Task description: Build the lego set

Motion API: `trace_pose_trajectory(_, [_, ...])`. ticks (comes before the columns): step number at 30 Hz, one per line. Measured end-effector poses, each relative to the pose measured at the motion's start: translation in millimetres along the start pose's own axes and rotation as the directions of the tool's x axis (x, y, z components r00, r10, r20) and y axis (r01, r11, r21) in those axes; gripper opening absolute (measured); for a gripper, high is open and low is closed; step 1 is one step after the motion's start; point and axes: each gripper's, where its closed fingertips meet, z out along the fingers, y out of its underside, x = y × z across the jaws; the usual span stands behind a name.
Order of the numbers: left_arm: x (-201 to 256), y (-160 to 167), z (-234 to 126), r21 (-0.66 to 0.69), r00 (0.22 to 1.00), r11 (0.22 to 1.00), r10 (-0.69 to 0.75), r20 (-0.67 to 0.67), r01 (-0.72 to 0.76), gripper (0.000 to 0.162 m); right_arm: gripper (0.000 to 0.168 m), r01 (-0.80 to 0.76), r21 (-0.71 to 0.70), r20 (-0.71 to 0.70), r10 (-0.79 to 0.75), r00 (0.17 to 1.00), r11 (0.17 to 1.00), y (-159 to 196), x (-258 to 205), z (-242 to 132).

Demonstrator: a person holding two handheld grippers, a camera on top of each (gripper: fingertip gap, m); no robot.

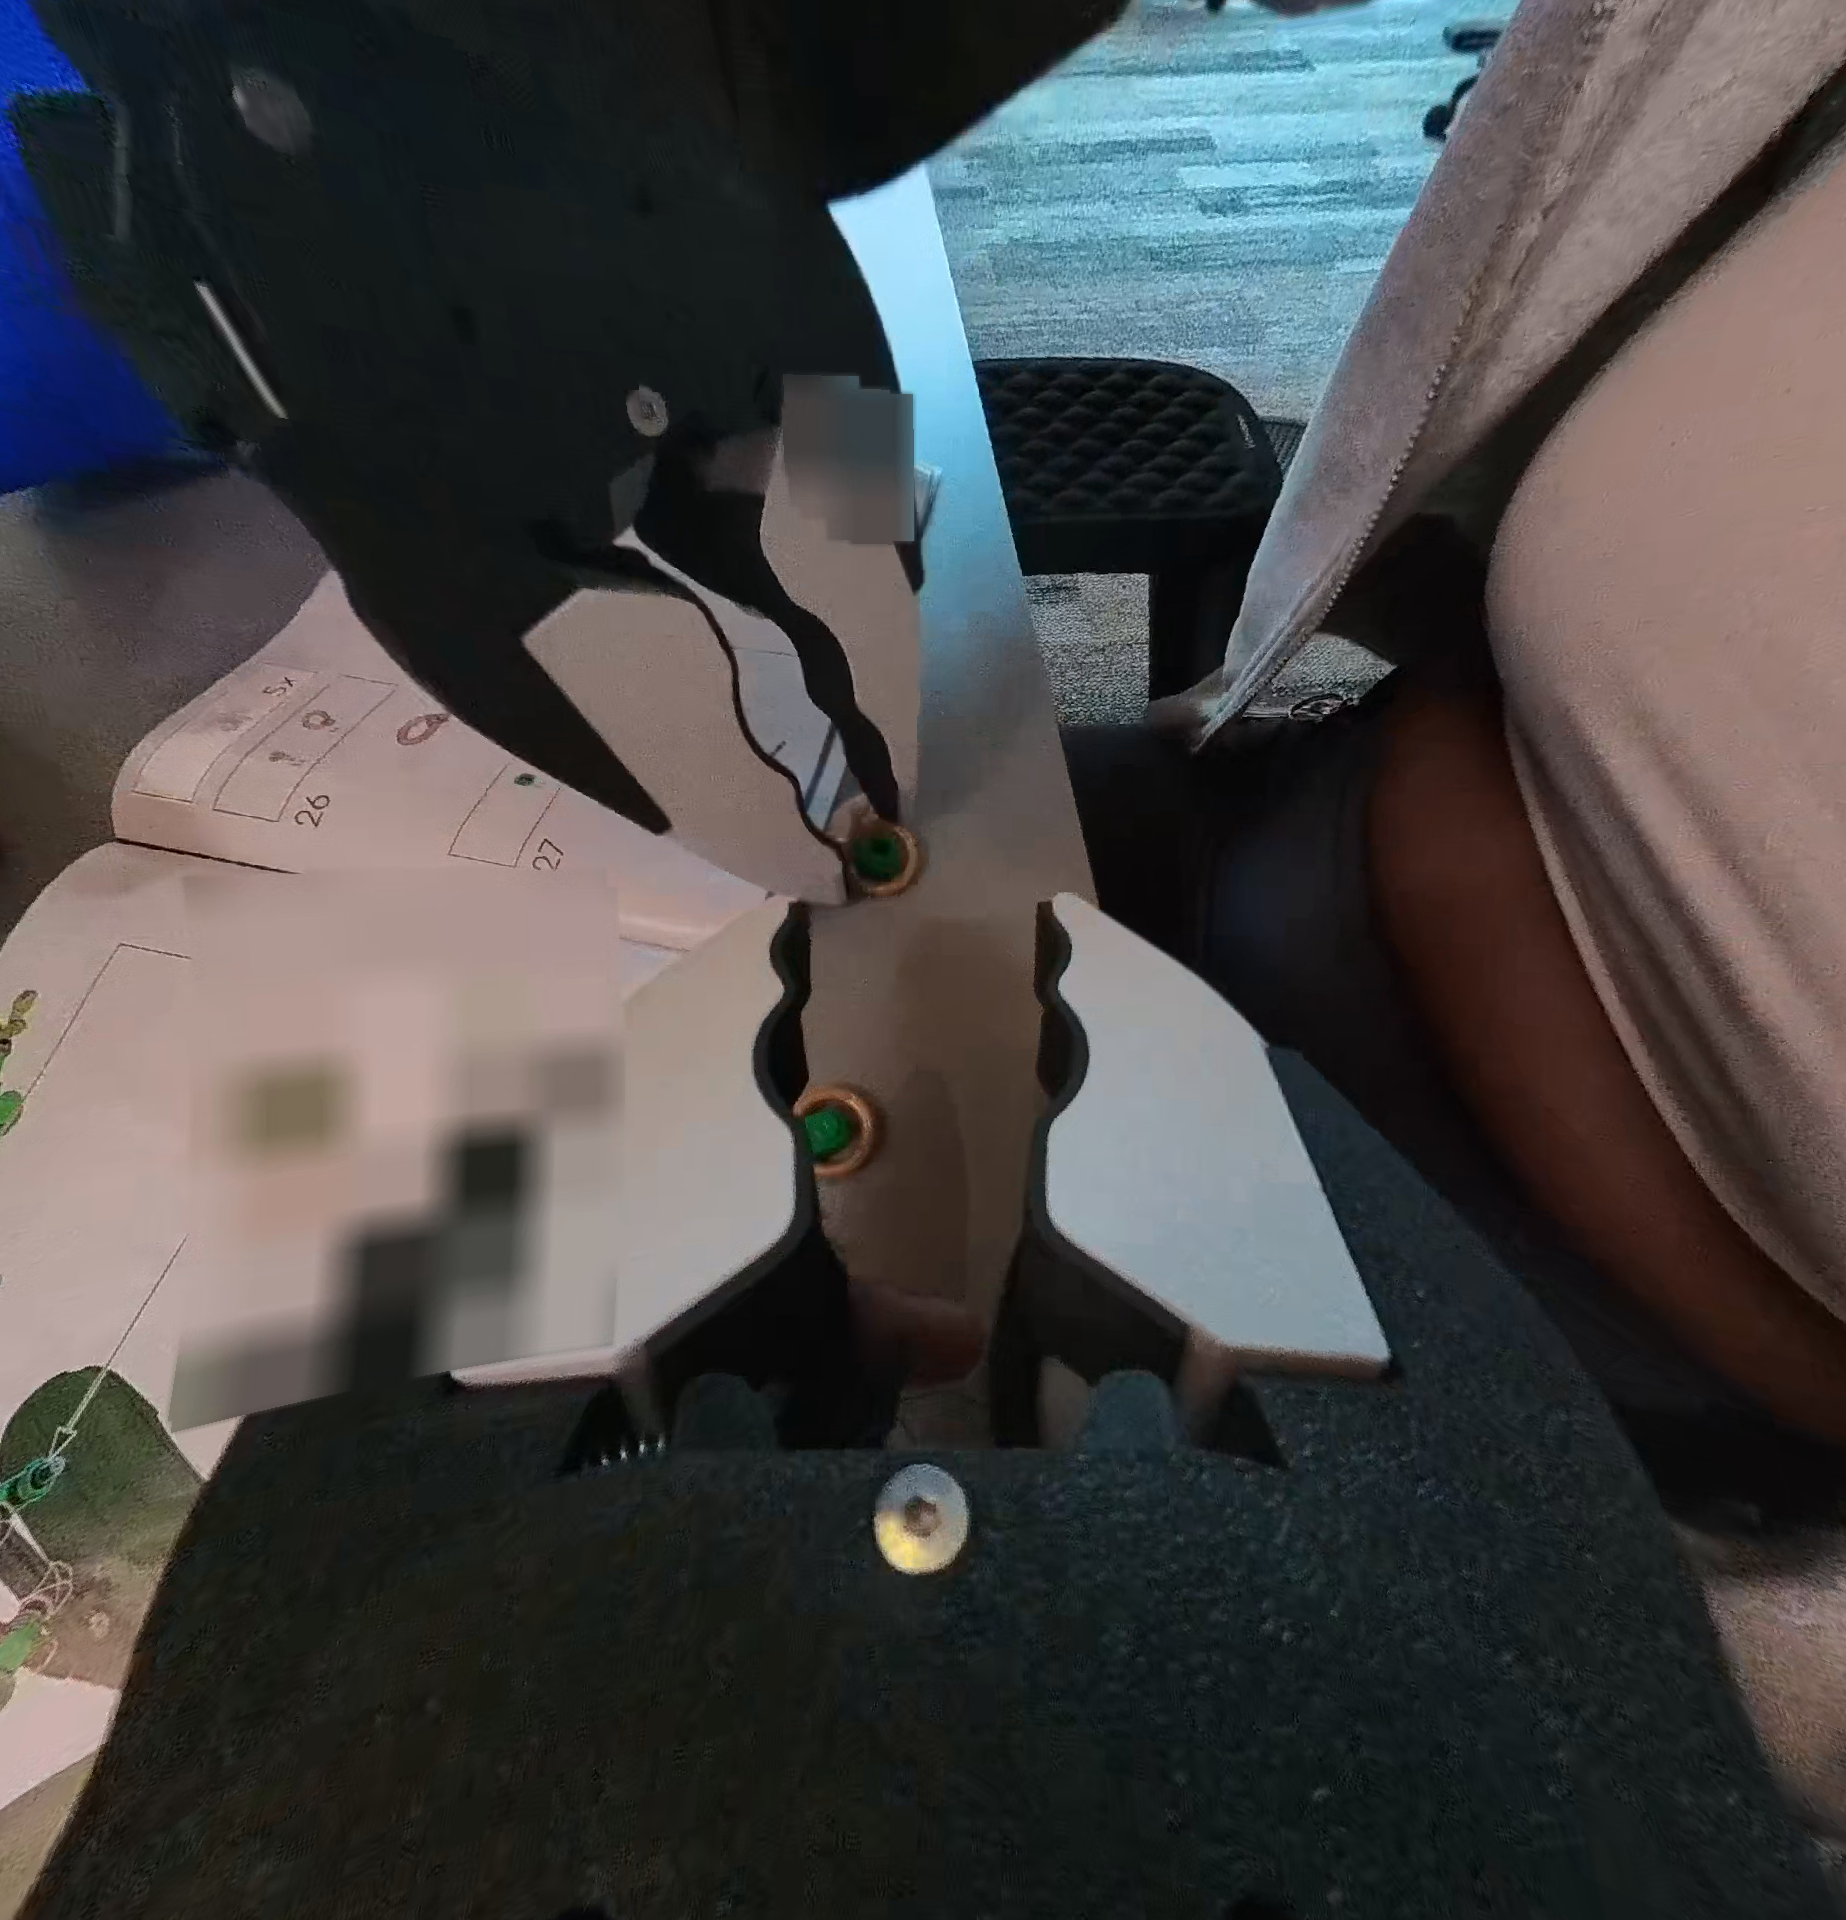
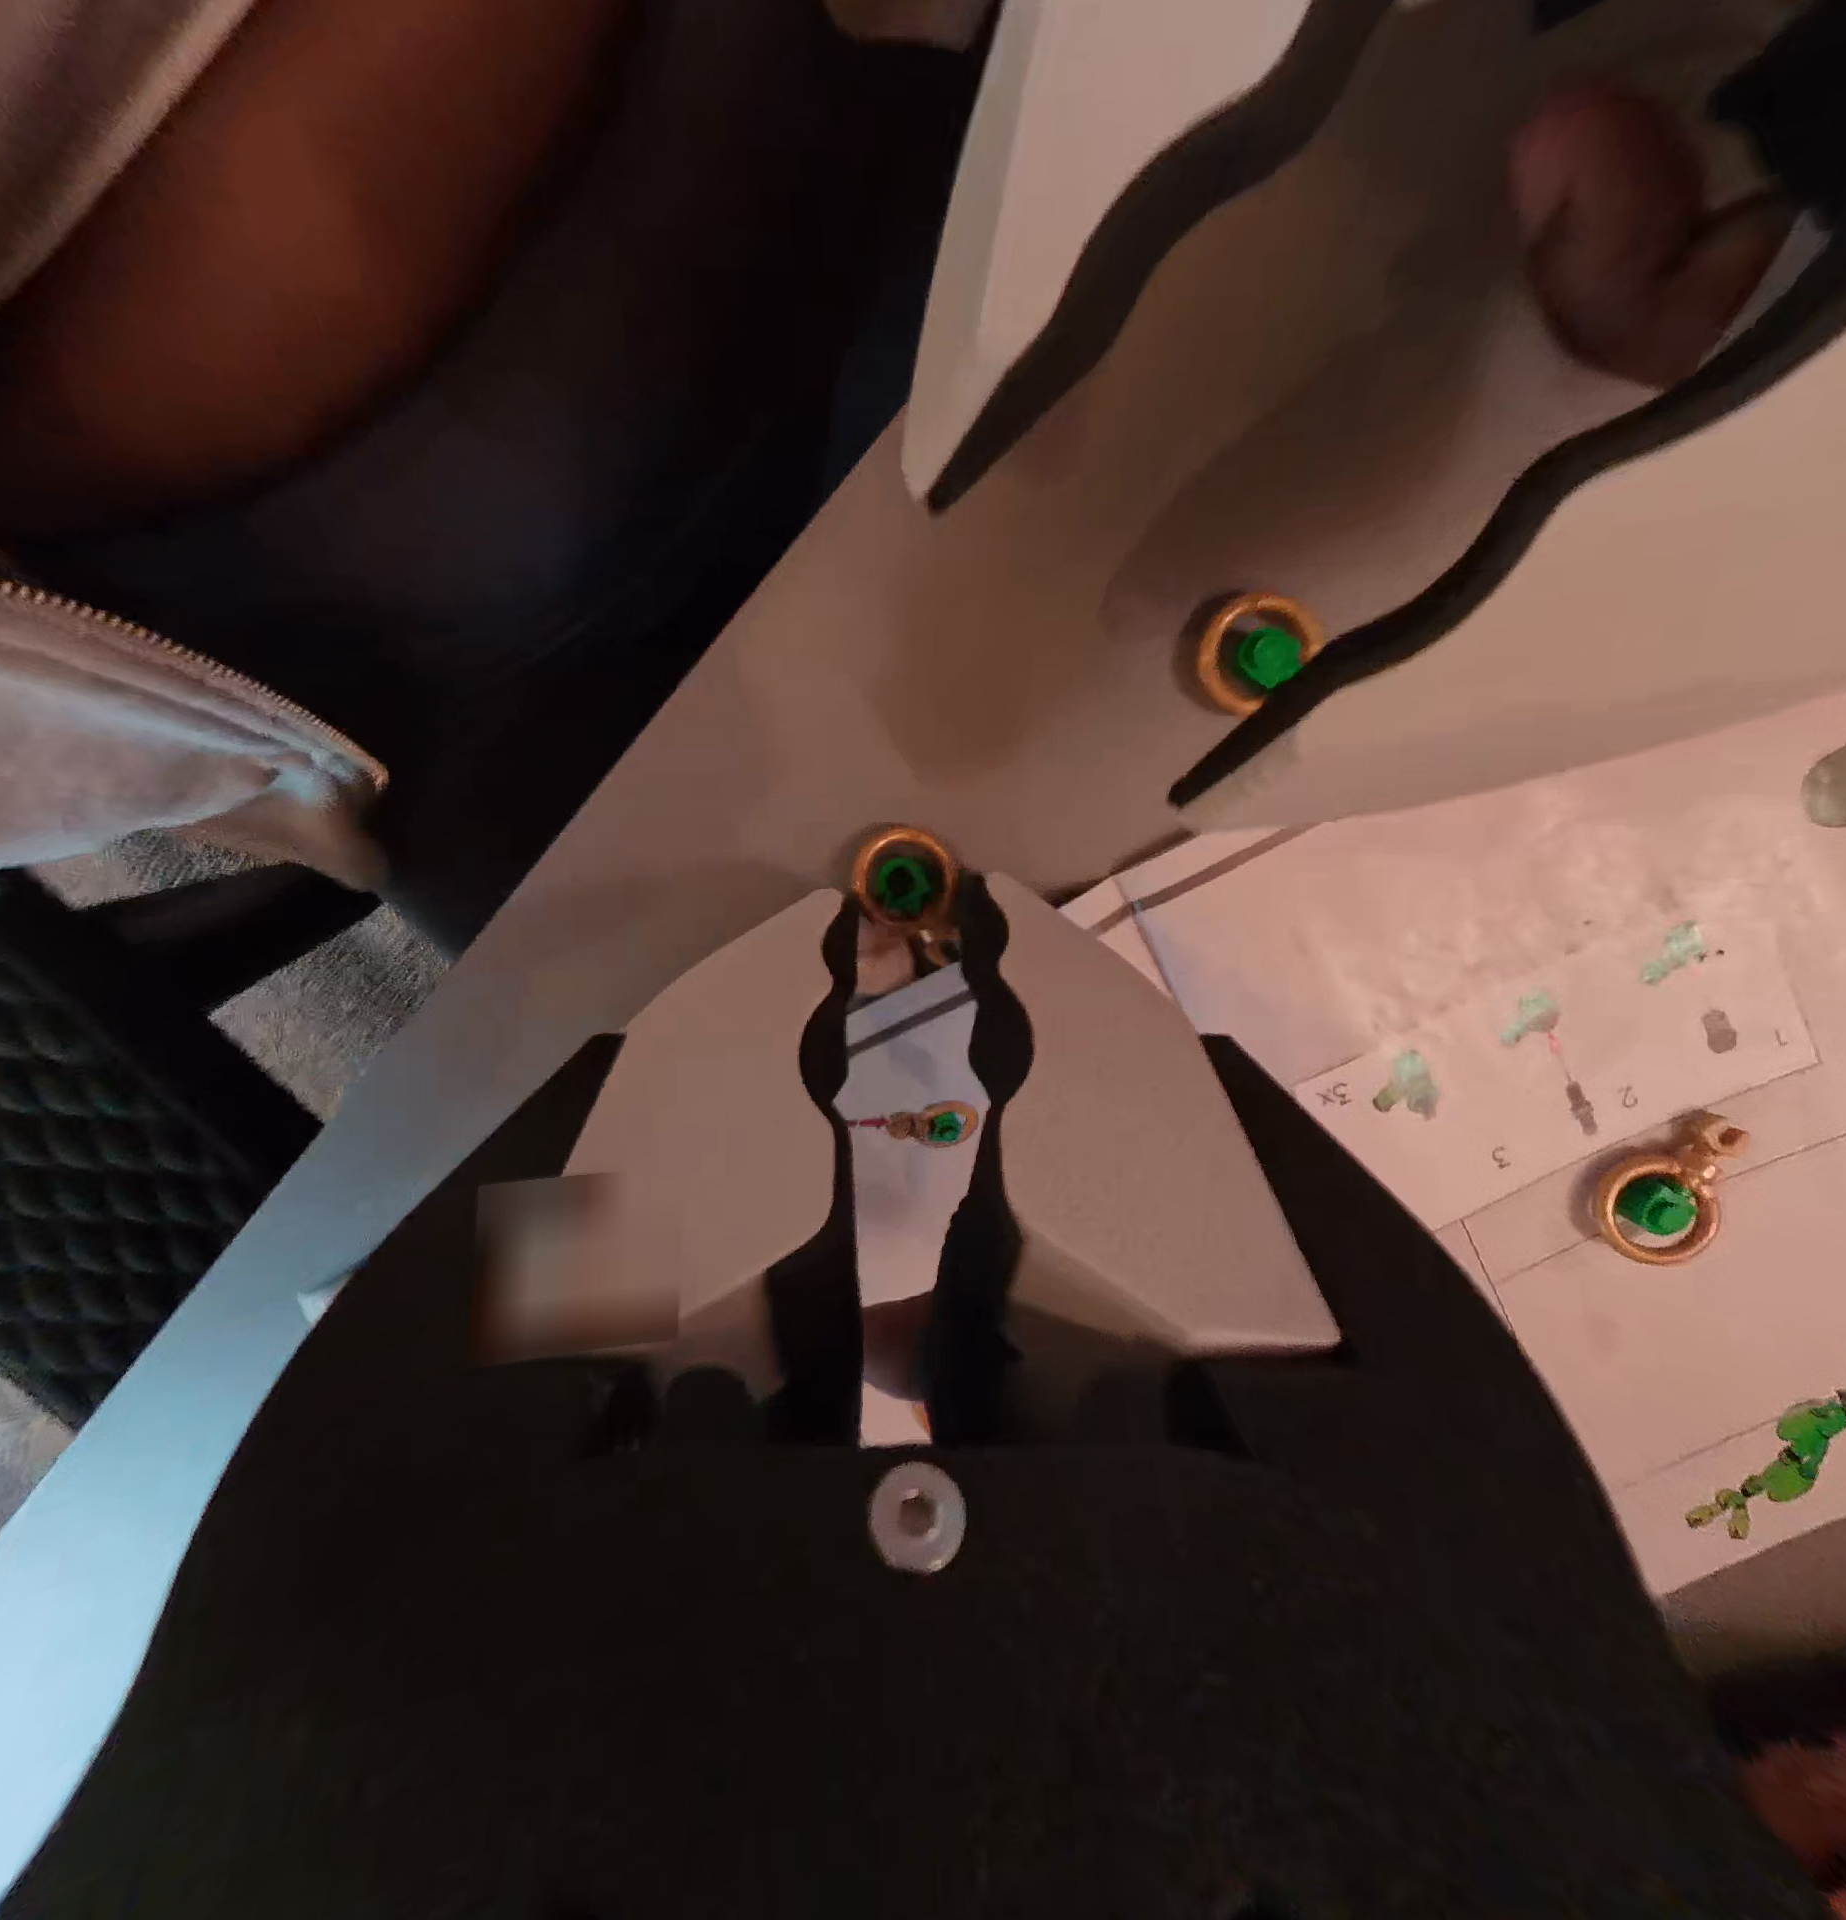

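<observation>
While the instruction booklet (image 1: pixel 399 790) lies open at the left of the white table (image 1: pixel 960 997), three small assemblies can be counted across the two wrist views, each a gold ring with a green stud seated inside it. Seen from the left wrist, the left gripper (image 1: pixel 914 1101) has its jaws spread wide, and one ring piece (image 1: pixel 838 1130) lies on the table between them, just against the left finger and not clamped. Beyond it, the right gripper (image 1: pixel 877 831) reaches down from the upper left with its jaws drawn close on a second ring piece (image 1: pixel 879 858) at its tips, near the table edge. From the right wrist, that same pinched ring (image 2: pixel 903 878) sits at the fingertips, and the third ring piece (image 2: pixel 1659 1205) rests on the booklet page at the right. A person in a light zipped jacket (image 1: pixel 1521 436) sits just beside the table.
</observation>
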Motion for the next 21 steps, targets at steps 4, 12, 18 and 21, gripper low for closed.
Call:
trace_pose_trajectory(4, [-14,-7,1,0.054,0.996,0.999,-0.006,0.092,0.001,0.044,0.017,-0.045,0.032,-0.098,0.048,0.994,0.998,-2,4,2])
trace_pose_trajectory(12, [-73,-33,-39,0.414,0.863,0.863,-0.422,0.278,0.289,0.036,0.018,-0.186,0.251,-0.663,0.309,0.682,0.95,2,41,-64])
trace_pose_trajectory(18, [-66,-45,-23,0.464,0.832,0.787,-0.529,0.166,0.407,0.031,0.017,-0.258,0.278,-0.87,0.356,0.341,0.925,-1,37,-101])
trace_pose_trajectory(21, [-56,-57,-17,0.502,0.843,0.751,-0.532,0.077,0.428,0.029,0.017,-0.227,0.232,-0.914,0.291,0.281,0.946,-15,32,-106])
